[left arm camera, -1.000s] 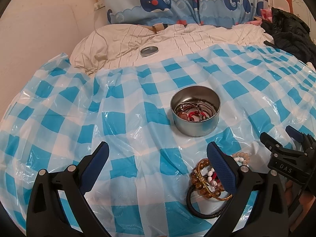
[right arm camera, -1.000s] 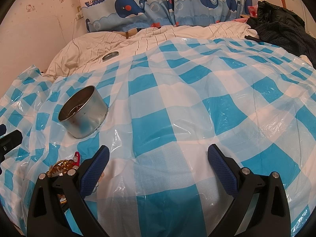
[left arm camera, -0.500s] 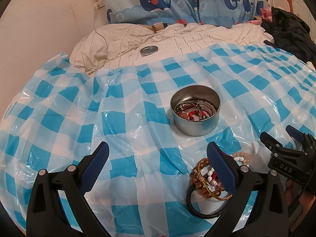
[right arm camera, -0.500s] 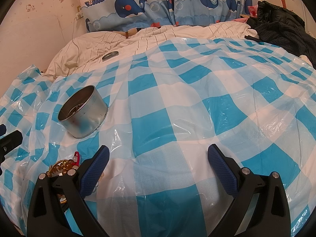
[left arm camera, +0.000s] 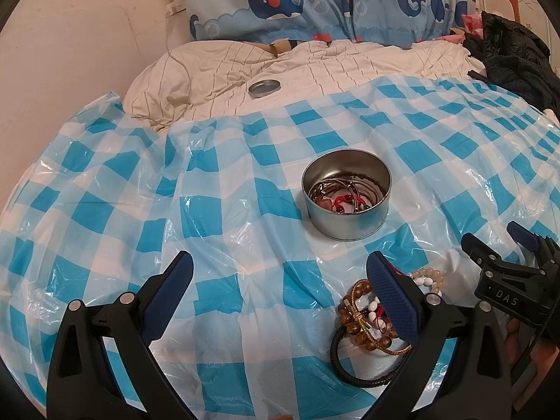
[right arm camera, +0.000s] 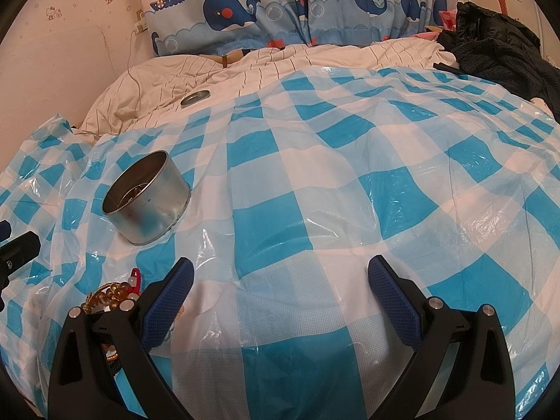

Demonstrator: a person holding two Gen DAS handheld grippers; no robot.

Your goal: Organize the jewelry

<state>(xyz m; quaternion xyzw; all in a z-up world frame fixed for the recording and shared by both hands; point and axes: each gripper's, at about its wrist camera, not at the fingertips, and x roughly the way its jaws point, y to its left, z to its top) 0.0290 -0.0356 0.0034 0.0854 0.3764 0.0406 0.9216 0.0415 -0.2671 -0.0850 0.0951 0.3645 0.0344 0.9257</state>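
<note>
A round metal tin (left arm camera: pixel 346 199) stands on the blue-checked plastic sheet and holds several bracelets and rings. It also shows in the right wrist view (right arm camera: pixel 147 197) at the left. A pile of bead bracelets (left arm camera: pixel 364 318) with a black cord lies on the sheet, partly behind my left gripper's right finger. It shows in the right wrist view (right arm camera: pixel 112 292) behind the left finger. My left gripper (left arm camera: pixel 280 287) is open and empty, near the pile. My right gripper (right arm camera: pixel 280 288) is open and empty over bare sheet; it shows at the right edge of the left wrist view (left arm camera: pixel 504 248).
The tin's lid (left arm camera: pixel 264 87) lies on the striped cream bedding beyond the sheet. Whale-print curtains (left arm camera: pixel 315 3) hang behind. Dark clothes (left arm camera: pixel 514 52) are heaped at the far right. A wall (left arm camera: pixel 70 52) stands on the left.
</note>
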